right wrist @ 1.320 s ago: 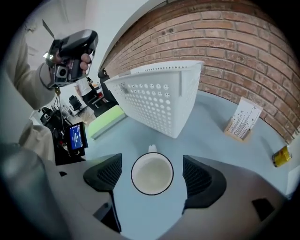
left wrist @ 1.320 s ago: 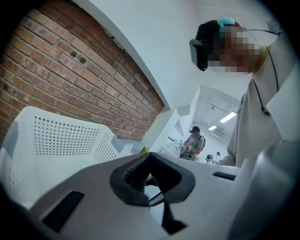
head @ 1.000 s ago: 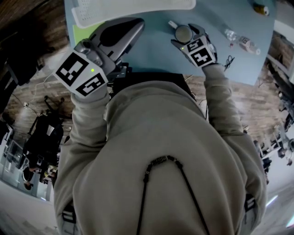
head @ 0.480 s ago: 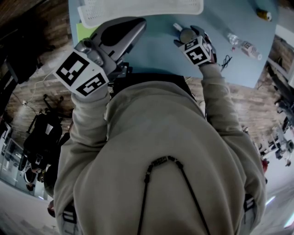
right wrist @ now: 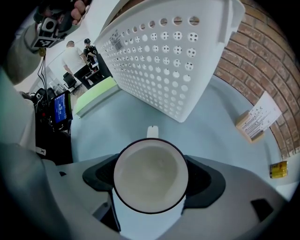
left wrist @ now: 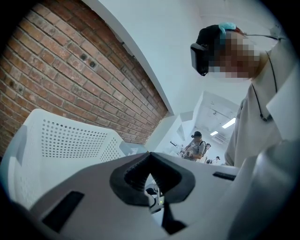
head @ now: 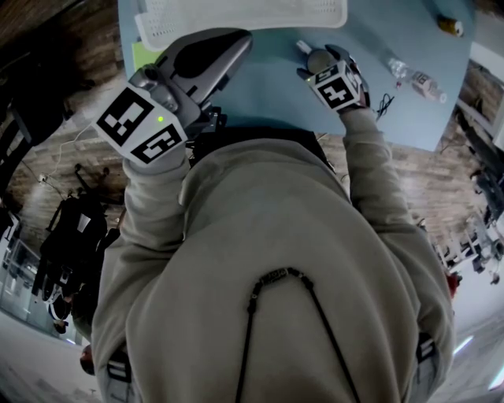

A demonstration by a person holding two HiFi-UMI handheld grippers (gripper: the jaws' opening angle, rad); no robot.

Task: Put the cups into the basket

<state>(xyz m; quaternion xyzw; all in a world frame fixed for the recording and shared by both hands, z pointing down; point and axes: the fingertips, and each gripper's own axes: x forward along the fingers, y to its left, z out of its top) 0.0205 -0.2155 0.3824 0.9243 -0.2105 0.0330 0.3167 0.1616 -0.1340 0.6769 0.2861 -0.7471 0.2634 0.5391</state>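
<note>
A white cup point(right wrist: 150, 176) with a dark rim sits between the jaws of my right gripper point(right wrist: 150, 164), which is shut on it; its handle point(right wrist: 152, 132) points away from me. In the head view this cup point(head: 317, 59) and right gripper point(head: 321, 62) are over the blue table point(head: 268, 90), just in front of the white perforated basket point(head: 236, 14). The basket point(right wrist: 173, 61) stands close ahead in the right gripper view. My left gripper point(head: 236, 43) is raised near the basket's left end, and its jaws point(left wrist: 150, 153) are shut with nothing in them.
A green pad point(right wrist: 93, 96) lies by the basket's left side. A small cardboard card stand point(right wrist: 255, 122) and a yellow object point(right wrist: 278, 169) sit at the right. A plastic bottle point(head: 413, 76) and a black cable point(head: 383, 105) lie right of the right gripper. People stand in the background.
My right gripper has carried the cup farther from me, toward the basket, mostly in the first half second. The left gripper has hardly moved.
</note>
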